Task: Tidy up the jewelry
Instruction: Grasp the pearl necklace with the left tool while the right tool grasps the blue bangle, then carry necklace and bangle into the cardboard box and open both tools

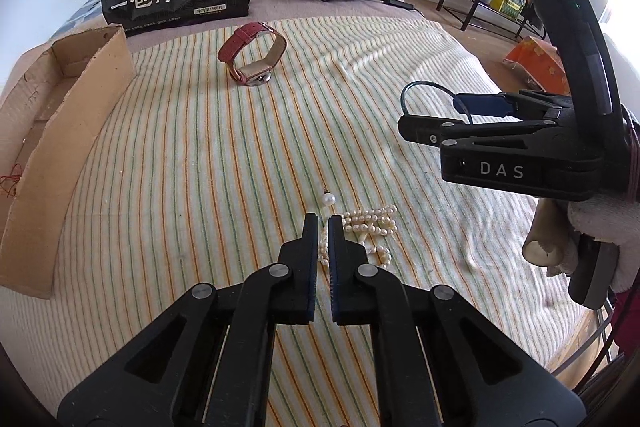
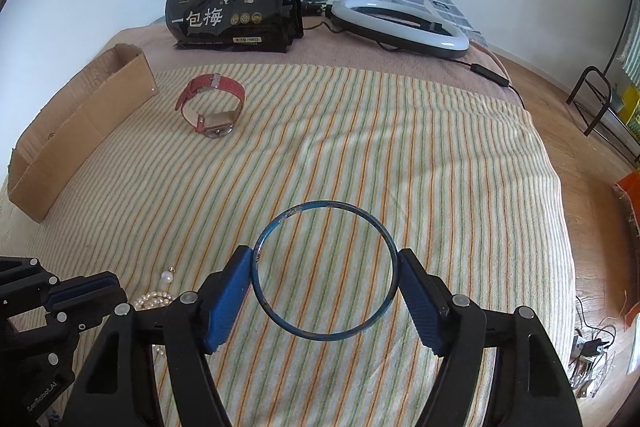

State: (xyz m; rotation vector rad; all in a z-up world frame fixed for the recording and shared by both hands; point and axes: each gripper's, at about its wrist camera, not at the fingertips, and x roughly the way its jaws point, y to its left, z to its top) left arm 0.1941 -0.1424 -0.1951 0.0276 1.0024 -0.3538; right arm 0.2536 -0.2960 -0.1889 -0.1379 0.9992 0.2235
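Pearls (image 1: 370,227) partly hidden in left gripper (image 1: 323,223) — seemingly pinched; right gripper (image 2: 325,269) clasps blue bangle (image 2: 325,271).

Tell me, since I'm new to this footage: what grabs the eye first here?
First, the blue bangle clamped between the right gripper's blue pads, above the striped towel. Next, the pearl necklace heaped at the left gripper's nearly closed fingertips. Farther back lies a red watch, with an open cardboard box at the towel's left edge.
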